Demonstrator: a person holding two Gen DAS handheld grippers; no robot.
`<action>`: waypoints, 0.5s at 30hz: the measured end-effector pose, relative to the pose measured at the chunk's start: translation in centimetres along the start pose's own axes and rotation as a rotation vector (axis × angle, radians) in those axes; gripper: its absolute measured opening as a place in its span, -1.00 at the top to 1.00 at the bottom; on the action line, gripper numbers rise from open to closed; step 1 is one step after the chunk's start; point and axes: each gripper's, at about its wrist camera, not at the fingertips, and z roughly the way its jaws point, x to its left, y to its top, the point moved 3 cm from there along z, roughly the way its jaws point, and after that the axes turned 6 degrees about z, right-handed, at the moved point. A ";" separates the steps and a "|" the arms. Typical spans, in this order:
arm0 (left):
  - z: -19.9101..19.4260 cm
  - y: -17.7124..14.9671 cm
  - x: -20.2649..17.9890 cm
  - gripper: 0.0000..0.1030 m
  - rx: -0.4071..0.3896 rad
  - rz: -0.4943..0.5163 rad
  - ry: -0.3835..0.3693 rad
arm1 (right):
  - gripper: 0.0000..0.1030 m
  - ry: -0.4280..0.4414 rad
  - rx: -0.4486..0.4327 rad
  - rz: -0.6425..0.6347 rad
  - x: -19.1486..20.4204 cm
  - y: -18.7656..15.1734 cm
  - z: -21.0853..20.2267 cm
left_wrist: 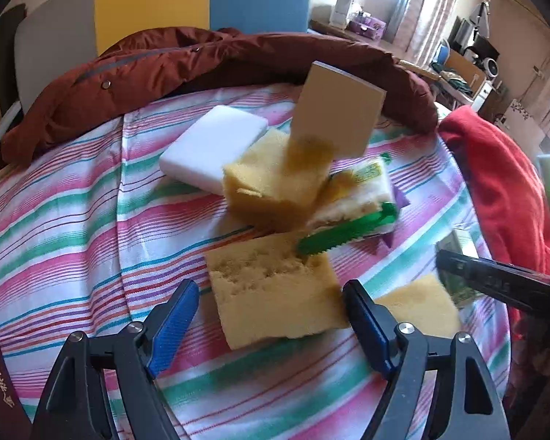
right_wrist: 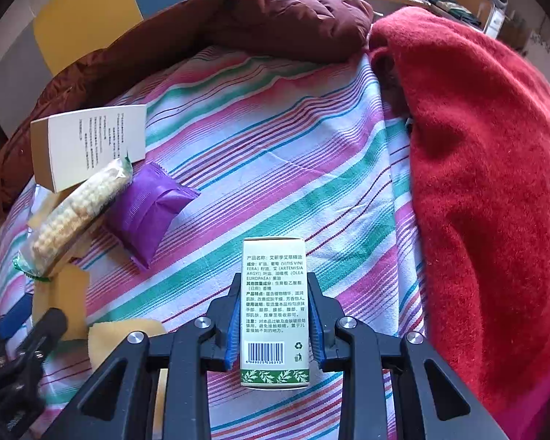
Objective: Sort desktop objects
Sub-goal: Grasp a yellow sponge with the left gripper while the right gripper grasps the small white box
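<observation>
Two tongs: one per hand, both over the striped worktop cloth (right_wrist: 275,154).
Left tongs (left_wrist: 269,324): spread wide, gripping nothing; a yellow sponge slab (left_wrist: 275,289) lies between the blue pads.
Right tongs (right_wrist: 274,321): clamped on a small printed carton (right_wrist: 274,311), barcode end nearest the camera.
Sponge pile: thick yellow sponge block (left_wrist: 271,190) beside a white box (left_wrist: 212,146); a tan card box (left_wrist: 337,110) leans over it.
Green serrated clip (left_wrist: 333,238): beside a packaged corn cob (left_wrist: 359,198).
Purple sachet (right_wrist: 146,212): flat on the cloth, touching the corn cob.
Surround: maroon jacket (right_wrist: 238,22) at the far edge, red blanket (right_wrist: 487,168) to the right.
</observation>
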 end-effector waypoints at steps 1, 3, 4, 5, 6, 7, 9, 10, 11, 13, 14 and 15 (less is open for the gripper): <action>0.3 0.1 0.1 -0.59 0.009 -0.004 -0.006 | 0.39 0.008 0.000 0.010 -0.3 -0.4 0.2; 0.7 0.2 0.4 -0.59 0.013 -0.026 -0.019 | 0.39 0.024 0.002 0.027 -0.7 -0.4 0.1; 0.9 0.2 0.6 -0.59 0.015 -0.035 -0.026 | 0.39 0.028 0.003 0.026 -0.7 -0.5 0.0; 0.9 0.1 0.6 -0.59 0.011 -0.040 -0.029 | 0.38 0.032 0.004 0.030 -0.9 -0.5 0.0; 0.9 0.0 0.6 -0.55 0.003 -0.039 -0.029 | 0.38 0.035 0.004 0.035 -1.0 -0.5 -0.1; 0.8 -0.1 0.6 -0.44 -0.003 -0.035 -0.031 | 0.38 0.040 0.005 0.042 -1.1 -0.5 -0.1; 0.7 -0.4 0.3 -0.34 -0.010 -0.029 -0.044 | 0.38 0.047 0.010 0.050 -1.4 -0.5 -0.2; 0.6 -0.5 0.2 -0.31 -0.014 -0.024 -0.041 | 0.38 0.049 0.011 0.053 -1.4 -0.5 -0.3; 0.5 -0.7 0.1 -0.29 -0.016 -0.018 -0.040 | 0.38 0.050 0.011 0.054 -1.5 -0.6 -0.4; 0.2 -1.0 0.1 -0.24 -0.024 -0.012 -0.041 | 0.39 0.048 0.012 0.050 -1.6 -0.6 -0.5; -0.1 -1.3 0.0 -0.22 -0.028 -0.008 -0.036 | 0.40 0.046 0.012 0.047 -1.6 -0.6 -0.5; -0.3 -1.7 0.0 -0.21 -0.029 -0.003 -0.032 | 0.40 0.044 0.011 0.043 -1.7 -0.7 -0.6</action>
